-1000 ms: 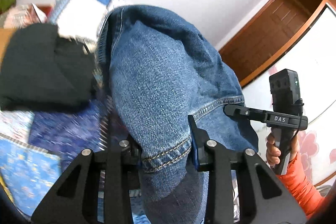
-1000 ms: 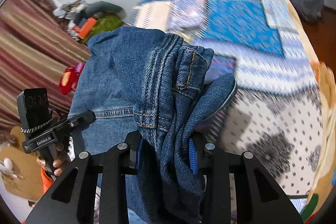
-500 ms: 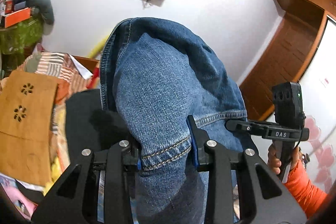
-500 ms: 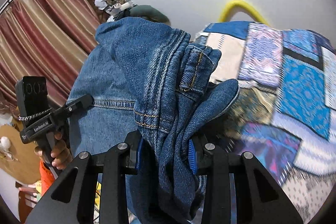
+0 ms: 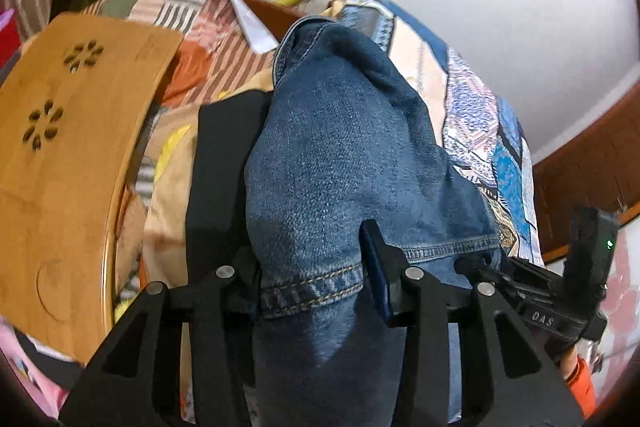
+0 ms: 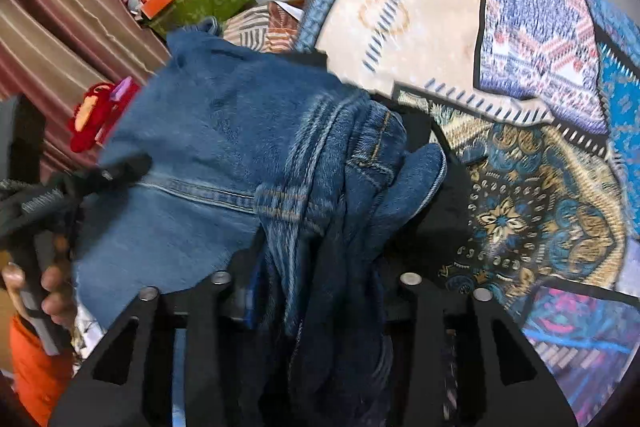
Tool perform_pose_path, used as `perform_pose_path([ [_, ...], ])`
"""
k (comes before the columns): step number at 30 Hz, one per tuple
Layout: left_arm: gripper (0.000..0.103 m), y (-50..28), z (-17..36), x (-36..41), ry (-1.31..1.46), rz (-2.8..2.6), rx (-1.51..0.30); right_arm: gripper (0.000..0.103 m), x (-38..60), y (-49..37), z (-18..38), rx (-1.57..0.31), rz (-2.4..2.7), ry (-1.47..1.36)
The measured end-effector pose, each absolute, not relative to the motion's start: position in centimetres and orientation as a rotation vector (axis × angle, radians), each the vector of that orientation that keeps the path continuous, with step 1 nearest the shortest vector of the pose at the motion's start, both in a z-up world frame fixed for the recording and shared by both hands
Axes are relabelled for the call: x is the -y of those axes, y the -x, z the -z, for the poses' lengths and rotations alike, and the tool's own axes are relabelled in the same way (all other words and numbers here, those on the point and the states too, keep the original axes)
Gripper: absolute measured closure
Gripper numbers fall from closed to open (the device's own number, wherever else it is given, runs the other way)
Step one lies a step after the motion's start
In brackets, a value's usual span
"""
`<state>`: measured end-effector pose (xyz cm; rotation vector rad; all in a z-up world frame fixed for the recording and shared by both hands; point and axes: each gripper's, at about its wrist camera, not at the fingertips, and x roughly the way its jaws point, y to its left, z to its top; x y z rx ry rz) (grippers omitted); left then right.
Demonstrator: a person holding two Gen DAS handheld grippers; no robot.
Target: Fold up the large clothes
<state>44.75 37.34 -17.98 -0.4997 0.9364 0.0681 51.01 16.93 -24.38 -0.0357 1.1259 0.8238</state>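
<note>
Jeans bulk up ahead of both sets of jaws, blue denim draped over the fingers & hanging below them. Patchwork quilt spreads beyond and to the right of the jaws in the right wrist view. Wooden board w/ flower cut-outs sits off to the left of the left jaws, black fabric just beside the denim. Left gripper clamps a stitched hem. Right gripper pinches a bunched waistband fold, seams showing.
</note>
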Motion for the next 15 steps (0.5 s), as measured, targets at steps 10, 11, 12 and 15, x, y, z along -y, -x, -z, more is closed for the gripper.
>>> perform_pose_path([
  [10, 0.054, -40.8, 14.8, -34.1, 0.271, -0.219, -0.921, 0.057, -12.4, -47.5, 20.0, -1.065, -0.796, 0.096],
  [11, 0.054, -39.8, 14.0, -33.5, 0.25, -0.224, -0.92, 0.057, -12.1, -46.3, 18.7, -1.037, -0.794, 0.119],
  [12, 0.054, -39.0, 13.2, -32.9, 0.236, -0.223, -0.91, 0.057, -11.3, -45.1, 17.3, -1.004, -0.797, 0.136],
  [15, 0.054, -35.7, 9.7, -30.6, 0.19, -0.216, -0.854, 0.057, -9.4, -42.6, 13.6, -0.928, -0.827, 0.118],
])
